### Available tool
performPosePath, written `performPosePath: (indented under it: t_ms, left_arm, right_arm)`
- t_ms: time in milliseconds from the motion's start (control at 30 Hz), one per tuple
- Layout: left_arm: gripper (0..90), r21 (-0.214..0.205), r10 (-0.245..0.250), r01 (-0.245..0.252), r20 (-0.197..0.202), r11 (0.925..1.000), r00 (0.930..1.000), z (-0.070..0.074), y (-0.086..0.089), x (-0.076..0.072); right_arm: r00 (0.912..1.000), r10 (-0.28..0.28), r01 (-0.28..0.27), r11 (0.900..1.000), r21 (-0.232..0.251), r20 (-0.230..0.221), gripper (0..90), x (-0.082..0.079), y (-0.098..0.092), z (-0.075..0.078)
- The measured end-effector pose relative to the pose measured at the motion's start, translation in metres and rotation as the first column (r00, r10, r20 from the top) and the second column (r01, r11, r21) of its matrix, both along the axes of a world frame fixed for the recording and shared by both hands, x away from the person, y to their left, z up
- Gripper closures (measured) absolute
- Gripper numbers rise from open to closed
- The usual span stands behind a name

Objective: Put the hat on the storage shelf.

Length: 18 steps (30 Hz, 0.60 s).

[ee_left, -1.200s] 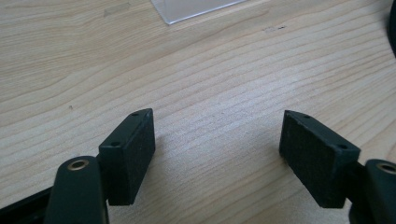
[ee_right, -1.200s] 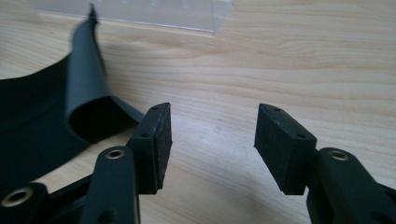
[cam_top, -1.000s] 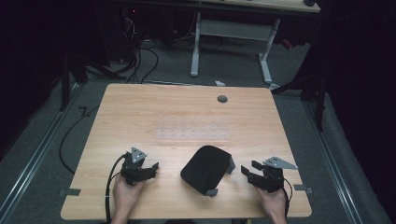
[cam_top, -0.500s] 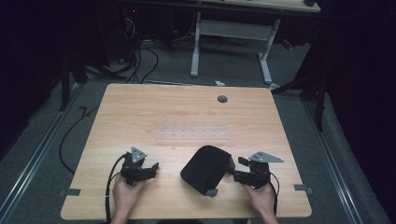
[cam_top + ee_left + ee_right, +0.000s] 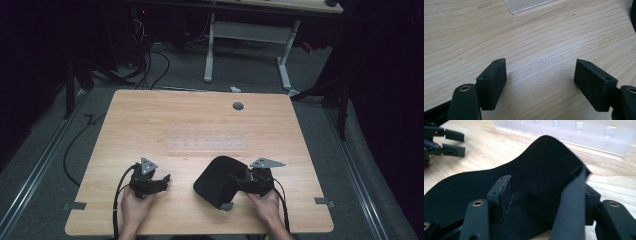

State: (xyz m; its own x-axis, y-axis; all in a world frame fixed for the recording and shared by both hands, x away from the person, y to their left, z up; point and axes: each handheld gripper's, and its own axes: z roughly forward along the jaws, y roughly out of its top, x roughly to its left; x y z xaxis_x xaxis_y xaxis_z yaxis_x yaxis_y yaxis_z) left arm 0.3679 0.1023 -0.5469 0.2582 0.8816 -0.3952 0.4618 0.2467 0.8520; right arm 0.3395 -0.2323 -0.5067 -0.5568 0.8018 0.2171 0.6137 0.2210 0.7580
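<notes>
A black flexible pad (image 5: 215, 181) lies at the front middle of the wooden table (image 5: 200, 120). My right gripper (image 5: 239, 181) has reached its right edge. In the right gripper view the jaws (image 5: 544, 182) stand apart, with the pad (image 5: 524, 175) between them; its edge curls up against the right jaw. My left gripper (image 5: 162, 180) rests low over the table to the left of the pad, apart from it. Its jaws (image 5: 540, 75) are wide open over bare wood. The left gripper (image 5: 451, 143) also appears far off in the right gripper view.
A clear plastic plate (image 5: 207, 142) with rows of small bumps lies flat at the table's middle, just beyond the pad. A round cable hole (image 5: 238, 106) sits near the far edge. Bits of tape (image 5: 325, 201) mark the front corners.
My right gripper has moved left from the table's right side onto the pad's edge, which now curls up. The left gripper has stayed put.
</notes>
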Motion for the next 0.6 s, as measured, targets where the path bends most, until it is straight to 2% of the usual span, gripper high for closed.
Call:
performPosePath:
  t_ms: [100, 200, 233, 367, 600]
  left_arm:
    - [26.6, 0.000, 0.000, 0.000, 0.000, 1.0000, 1.0000, 0.0000, 0.0000, 0.0000]
    - [26.6, 0.000, 0.000, 0.000, 0.000, 1.0000, 1.0000, 0.0000, 0.0000, 0.0000]
    - [26.6, 0.000, 0.000, 0.000, 0.000, 1.0000, 1.0000, 0.0000, 0.0000, -0.0001]
    - [26.3, 0.001, -0.001, 0.001, 0.000, 1.0000, 1.0000, -0.0001, -0.0001, -0.0001]
    - [25.6, -0.002, 0.000, 0.000, -0.001, 1.0000, 1.0000, 0.0000, -0.0008, 0.0005]
  right_arm:
    - [0.9994, 0.017, -0.017, 0.9998, -0.012, -0.030, 44.6, 0.0055, 0.0017, -0.0057]
    - [0.9992, 0.023, -0.023, 0.9996, -0.017, -0.034, 47.7, 0.0066, 0.0022, -0.0072]
    - [0.9994, 0.021, -0.022, 0.9997, -0.012, -0.028, 52.7, 0.0064, 0.0027, -0.0077]
    - [0.9989, 0.046, -0.046, 0.9989, 0.012, -0.010, 62.7, 0.0060, 0.0020, -0.0074]
    - [0.9948, 0.101, -0.101, 0.9939, 0.044, -0.004, 75.8, 0.0039, -0.0013, -0.0084]
